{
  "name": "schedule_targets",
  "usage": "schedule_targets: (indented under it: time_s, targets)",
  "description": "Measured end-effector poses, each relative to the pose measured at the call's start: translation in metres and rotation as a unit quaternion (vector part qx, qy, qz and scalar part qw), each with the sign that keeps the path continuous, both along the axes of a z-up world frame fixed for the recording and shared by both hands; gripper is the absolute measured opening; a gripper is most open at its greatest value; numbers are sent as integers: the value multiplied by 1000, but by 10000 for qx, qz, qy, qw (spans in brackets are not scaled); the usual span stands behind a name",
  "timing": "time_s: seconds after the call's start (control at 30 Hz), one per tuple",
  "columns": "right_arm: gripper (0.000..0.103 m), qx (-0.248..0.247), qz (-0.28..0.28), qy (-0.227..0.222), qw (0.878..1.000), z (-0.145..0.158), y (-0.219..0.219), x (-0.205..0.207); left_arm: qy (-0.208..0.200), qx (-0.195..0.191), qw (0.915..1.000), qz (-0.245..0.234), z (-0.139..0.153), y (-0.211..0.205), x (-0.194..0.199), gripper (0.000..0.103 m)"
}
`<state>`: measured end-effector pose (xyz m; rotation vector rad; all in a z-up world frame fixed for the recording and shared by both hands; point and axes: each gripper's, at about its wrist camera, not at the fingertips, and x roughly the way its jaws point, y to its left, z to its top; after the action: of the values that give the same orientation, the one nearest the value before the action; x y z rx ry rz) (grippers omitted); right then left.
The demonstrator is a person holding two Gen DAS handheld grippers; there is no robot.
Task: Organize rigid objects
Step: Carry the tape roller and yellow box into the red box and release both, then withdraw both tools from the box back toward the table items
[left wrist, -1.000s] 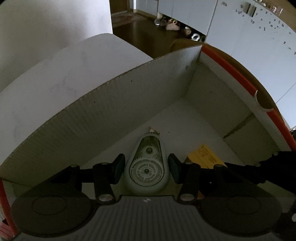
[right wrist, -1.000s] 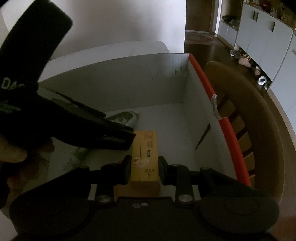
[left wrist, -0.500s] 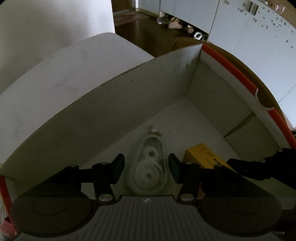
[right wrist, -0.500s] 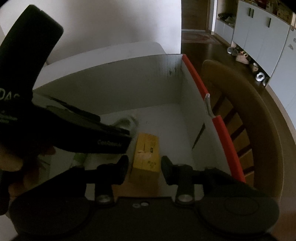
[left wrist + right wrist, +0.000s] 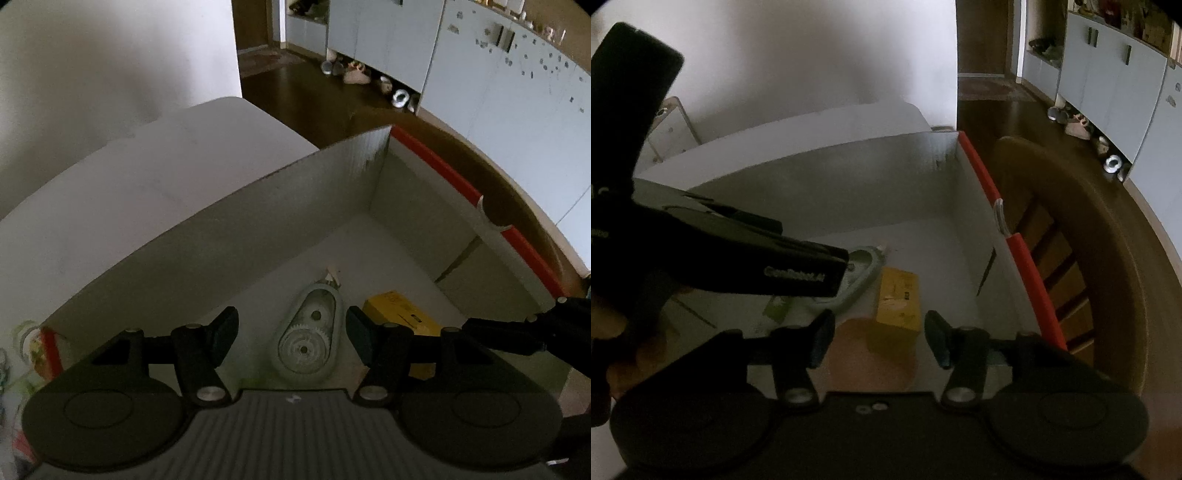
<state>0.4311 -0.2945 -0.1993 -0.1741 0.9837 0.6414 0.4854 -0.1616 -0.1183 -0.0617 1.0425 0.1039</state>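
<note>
Both tongs hang wide with nothing between the fingers: your left gripper [image 5: 291, 332] and right gripper [image 5: 879, 338] sit just above the near part of the cardboard box [image 5: 236, 229], its right rim edged in red. Inside on the floor lie two items side by side: the correction tape dispenser [image 5: 308, 334] to the left and the small yellow box [image 5: 897, 299] to its right. By the look of it, both are already stowed; whether anything is left outside the box isn't visible.

White cardboard box [image 5: 229, 236] floor holds tape dispenser [image 5: 306, 339]; yellow box [image 5: 400, 308] just beside it
</note>
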Motion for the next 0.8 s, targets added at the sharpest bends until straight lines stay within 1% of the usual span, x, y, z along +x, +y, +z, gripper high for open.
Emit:
schedule_targets:
  time_s: [0.2,0.37,0.6,0.73,0.77,0.8]
  targets:
    - [57,116,85,-69,9999,11,-3,-13,-263,-80,9996,82,15,5,-22,64]
    - [61,153,156,-204,9996,22,-3,-27,-472,-246,9984,172,33,11,-41,64]
    - [64,203,197,-376,9989,37,-2,-39,-790,-369,9960,175,51,19,-73,64]
    - [68,260,151,-446,9986,45,-1,-49,-883,-486,9948,143,59,23,-93,64]
    - [69,268,133,-466,9985,46,2,-54,-910,-512,9945,116,61,24,-98,64]
    - [69,272,119,-483,9984,48,4,-58,-944,-518,9941,94,64,25,-104,68]
